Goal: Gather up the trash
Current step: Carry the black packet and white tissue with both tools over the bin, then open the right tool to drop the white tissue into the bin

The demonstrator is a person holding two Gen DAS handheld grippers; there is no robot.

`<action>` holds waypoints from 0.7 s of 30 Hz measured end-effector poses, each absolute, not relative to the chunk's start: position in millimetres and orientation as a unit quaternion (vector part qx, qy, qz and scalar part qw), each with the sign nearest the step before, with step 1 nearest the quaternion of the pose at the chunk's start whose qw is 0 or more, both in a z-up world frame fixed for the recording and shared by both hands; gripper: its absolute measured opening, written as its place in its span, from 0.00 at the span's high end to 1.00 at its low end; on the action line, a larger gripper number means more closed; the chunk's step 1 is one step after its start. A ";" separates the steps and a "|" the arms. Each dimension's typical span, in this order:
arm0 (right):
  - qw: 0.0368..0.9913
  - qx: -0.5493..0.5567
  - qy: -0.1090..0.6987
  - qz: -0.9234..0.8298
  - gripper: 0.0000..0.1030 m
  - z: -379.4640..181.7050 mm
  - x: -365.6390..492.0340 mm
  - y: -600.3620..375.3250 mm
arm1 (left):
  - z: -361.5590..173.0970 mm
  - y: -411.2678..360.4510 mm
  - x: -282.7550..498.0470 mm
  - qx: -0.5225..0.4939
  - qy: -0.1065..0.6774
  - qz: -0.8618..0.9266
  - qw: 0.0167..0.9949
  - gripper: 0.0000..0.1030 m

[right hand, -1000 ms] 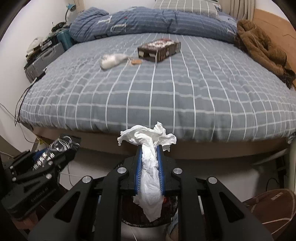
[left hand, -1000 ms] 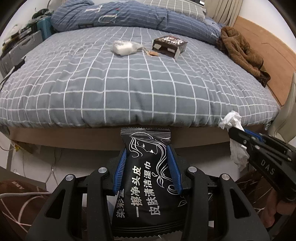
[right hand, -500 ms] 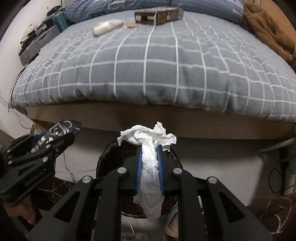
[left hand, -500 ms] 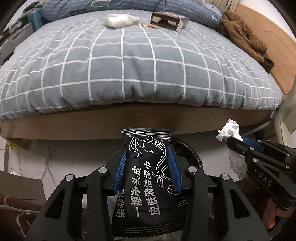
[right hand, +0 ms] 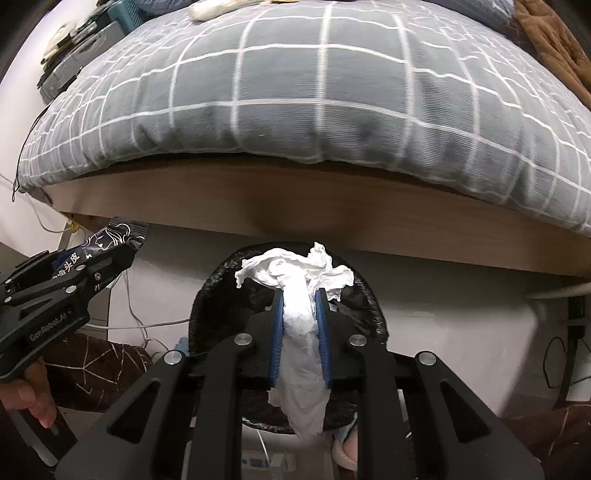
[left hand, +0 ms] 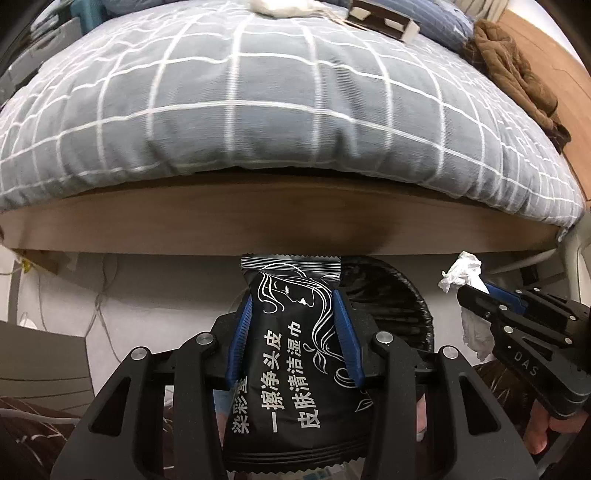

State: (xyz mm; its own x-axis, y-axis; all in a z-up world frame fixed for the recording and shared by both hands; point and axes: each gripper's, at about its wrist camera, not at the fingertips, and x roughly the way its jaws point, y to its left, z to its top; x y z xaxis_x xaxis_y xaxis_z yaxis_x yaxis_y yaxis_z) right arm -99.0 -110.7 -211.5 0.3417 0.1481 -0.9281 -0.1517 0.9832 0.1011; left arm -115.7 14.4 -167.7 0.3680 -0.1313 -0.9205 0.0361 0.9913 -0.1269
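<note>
1. My left gripper (left hand: 293,314) is clamped on a black wet-wipe packet (left hand: 295,354), blue pads pressing both its sides, held over the near edge of the black-lined trash bin (left hand: 399,295).
2. My right gripper (right hand: 300,295) has a crumpled white tissue (right hand: 299,295) between its pads right above the bin (right hand: 207,306), and its jaws are just starting to open.
3. Up on the grey checked duvet (left hand: 277,103) there's an open box (left hand: 384,20) and something white, maybe another tissue wad (left hand: 280,4), cut off by the edge.
</note>
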 end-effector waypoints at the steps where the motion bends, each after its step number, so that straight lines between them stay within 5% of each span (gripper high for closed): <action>1: 0.819 -0.003 0.566 0.094 0.80 -211.8 -98.1 -108.7 | -167.6 19.0 -116.7 -0.045 0.560 -0.047 0.826 0.59; 8: 0.822 -0.010 0.561 0.098 0.64 -209.9 -97.3 -94.9 | -162.3 37.0 -122.5 -0.054 0.555 -0.033 0.830 0.59; 21: 0.838 -0.014 0.541 0.065 0.14 -204.7 -106.3 -121.1 | -164.8 13.8 -123.3 -0.043 0.557 -0.053 0.828 0.59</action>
State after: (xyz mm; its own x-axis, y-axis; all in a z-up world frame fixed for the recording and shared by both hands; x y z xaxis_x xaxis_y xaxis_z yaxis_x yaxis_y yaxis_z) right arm -106.3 -121.1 -204.7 0.4059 0.0937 -0.9091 -0.1234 0.9912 0.0470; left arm -123.3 13.8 -164.8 0.3746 -0.1367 -0.9170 0.0399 0.9905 -0.1313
